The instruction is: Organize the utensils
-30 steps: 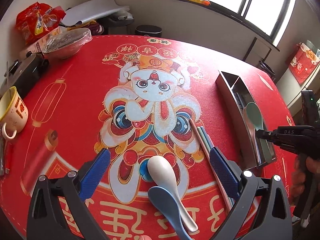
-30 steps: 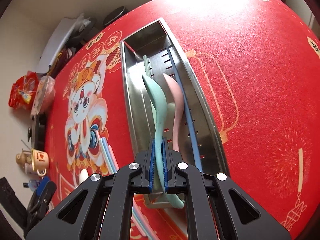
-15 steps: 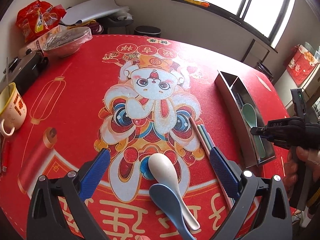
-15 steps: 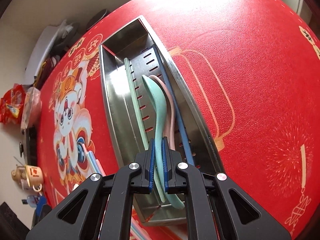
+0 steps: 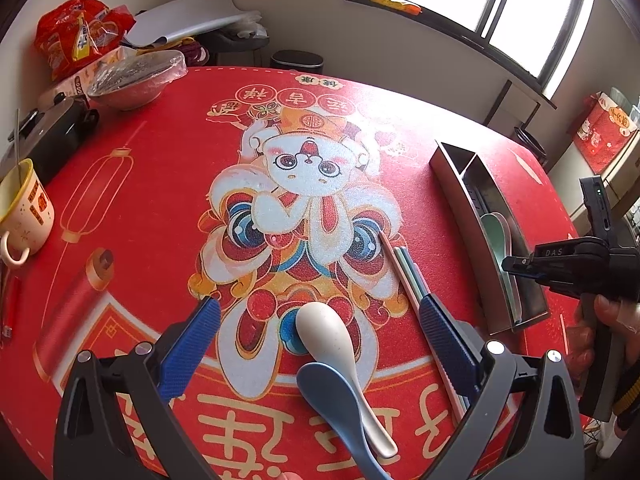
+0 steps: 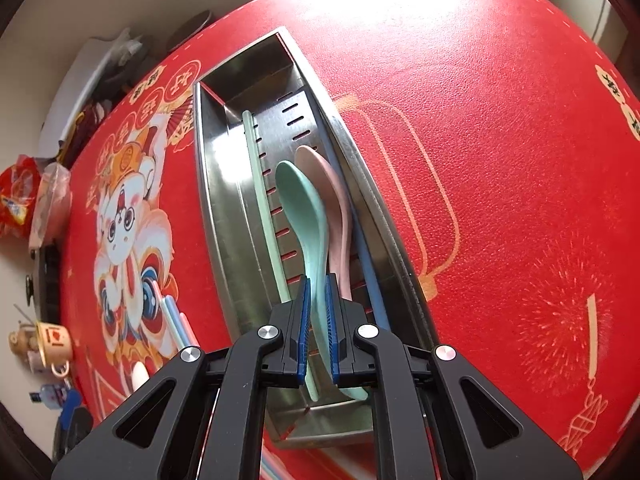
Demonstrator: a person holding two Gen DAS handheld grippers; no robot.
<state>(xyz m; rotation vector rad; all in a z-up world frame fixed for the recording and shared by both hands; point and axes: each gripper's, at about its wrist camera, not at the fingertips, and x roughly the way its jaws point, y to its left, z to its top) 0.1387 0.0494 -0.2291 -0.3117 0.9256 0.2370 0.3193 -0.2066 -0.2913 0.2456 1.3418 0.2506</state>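
1. Clamping the handle of the green spoon (image 6: 303,216) in my right tool (image 6: 318,338), I am keeping its blue pads pressed on both sides of the handle, with the tool pointing steeply down over the near end of the steel tray (image 6: 224,216).
2. The green spoon is lying lengthwise in the tray's long compartment, bowl pointing away from me, partly overlapping the pink spoon (image 6: 340,216) just beside it.
3. A green chopstick (image 6: 260,184) is running along the tray's left side and a blue chopstick (image 6: 370,276) along its right wall; the small compartment at the far end is showing only bare metal.
4. I am holding my left tool (image 5: 320,344) spread wide above the bench (image 5: 160,152), gripping nothing.
5. Between its pads, the white spoon (image 5: 332,336) is lying on the red mat, and the blue spoon (image 5: 332,396) is sitting against its handle, nearer me.
6. A bundle of chopsticks (image 5: 404,268) is lying just past my left tool's right pad, between the spoons and the tray.
7. A mug (image 5: 24,216) is standing at the bench's far left edge.
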